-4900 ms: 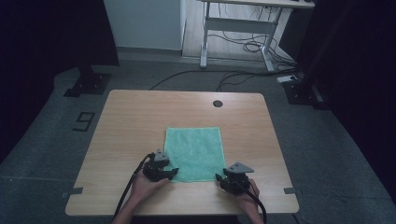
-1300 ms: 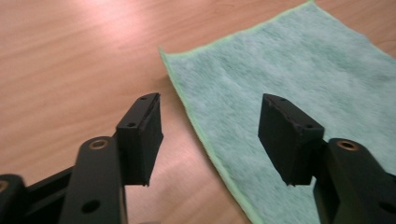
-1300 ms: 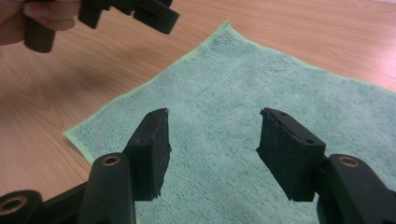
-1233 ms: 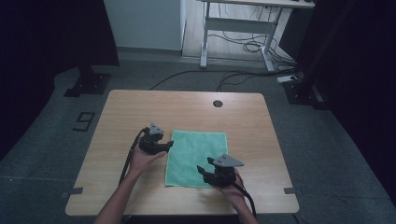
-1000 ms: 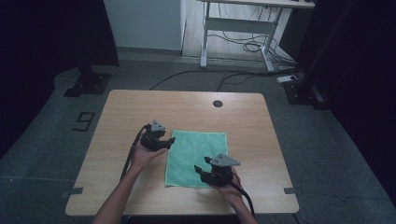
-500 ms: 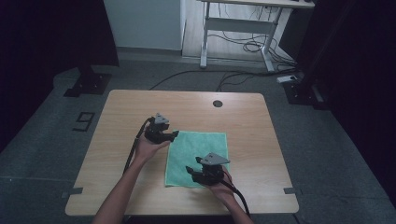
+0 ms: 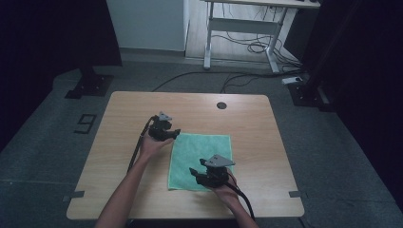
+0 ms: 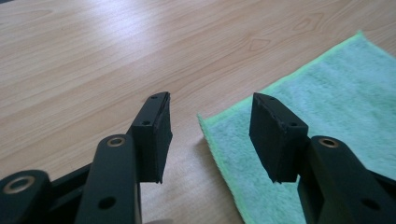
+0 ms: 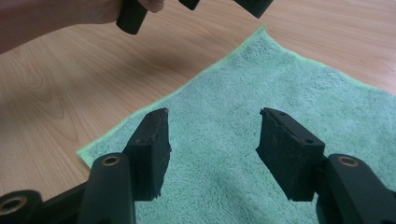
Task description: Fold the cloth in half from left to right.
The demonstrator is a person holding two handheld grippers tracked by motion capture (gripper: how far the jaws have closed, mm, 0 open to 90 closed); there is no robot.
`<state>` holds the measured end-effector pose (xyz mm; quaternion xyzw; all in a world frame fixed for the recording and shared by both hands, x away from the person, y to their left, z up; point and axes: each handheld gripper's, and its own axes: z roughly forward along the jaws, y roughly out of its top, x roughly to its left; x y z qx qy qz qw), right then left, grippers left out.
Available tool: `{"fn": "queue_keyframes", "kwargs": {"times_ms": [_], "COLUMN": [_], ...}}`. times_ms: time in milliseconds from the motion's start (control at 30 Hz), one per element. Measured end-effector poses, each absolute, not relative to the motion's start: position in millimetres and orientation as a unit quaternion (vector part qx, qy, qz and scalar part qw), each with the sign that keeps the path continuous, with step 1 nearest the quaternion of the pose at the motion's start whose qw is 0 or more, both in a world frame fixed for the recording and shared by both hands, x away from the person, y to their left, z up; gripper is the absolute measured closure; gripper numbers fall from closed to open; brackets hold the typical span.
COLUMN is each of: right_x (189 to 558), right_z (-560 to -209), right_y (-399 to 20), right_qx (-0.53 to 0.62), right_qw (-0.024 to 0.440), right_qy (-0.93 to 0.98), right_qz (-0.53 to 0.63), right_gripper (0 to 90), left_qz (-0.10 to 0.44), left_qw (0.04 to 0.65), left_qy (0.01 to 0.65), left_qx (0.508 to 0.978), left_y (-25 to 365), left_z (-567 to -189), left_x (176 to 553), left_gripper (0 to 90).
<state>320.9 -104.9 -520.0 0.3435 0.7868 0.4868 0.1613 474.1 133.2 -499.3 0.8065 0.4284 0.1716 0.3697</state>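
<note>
A green towel point(image 7: 200, 160) is lying flat on the near half of the wooden table point(image 7: 123, 110), apparently folded once, with its long edges running away from the person.

The step in hand appears to be the approach for a further fold. The left gripper point(image 8: 209, 135) is arriving at the far left corner of the towel; in the left gripper view that corner is lying between the two jaws, which are spread with a clear gap and are not yet touching the cloth. Those jaws have just been closing somewhat, with the corner between them but not yet pinched. In the high view the left gripper point(image 7: 172, 135) is sitting at the towel's far left corner.

The right gripper point(image 9: 212, 142) is hovering over the near part of the towel, jaws spread and holding nothing (its pads are standing above the pile, aimed toward the near left corner). In the high view the right gripper point(image 7: 195, 173) is sitting over the near half of the cloth.

The next move probably calls for the following:
- lowering the left jaws until one pad is sliding under the corner hem;
- bringing the right gripper onto the near left corner;
- pinching both corners before lifting, so that the cloth is rising evenly.
</note>
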Motion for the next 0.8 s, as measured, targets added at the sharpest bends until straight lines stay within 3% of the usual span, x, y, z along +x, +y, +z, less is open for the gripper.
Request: {"fn": "queue_keyframes", "kwargs": {"times_ms": [700,800], "right_x": [316,315], "right_z": [-524,-525], "right_y": [-107,-107], "right_qx": [0.347,0.347], "right_qw": [0.161,0.16], "right_qy": [0.788,0.789], "right_qz": [0.483,0.482], "right_gripper": [43.0,43.0], "left_qz": [0.149,0.133], "left_qw": [0.344,0.347], "left_qy": [0.446,0.45], "left_qx": [0.813,0.812], "left_y": [124,125], "left_z": [-527,-530], "left_x": [493,494], "left_gripper": [53.3,60.5]}}
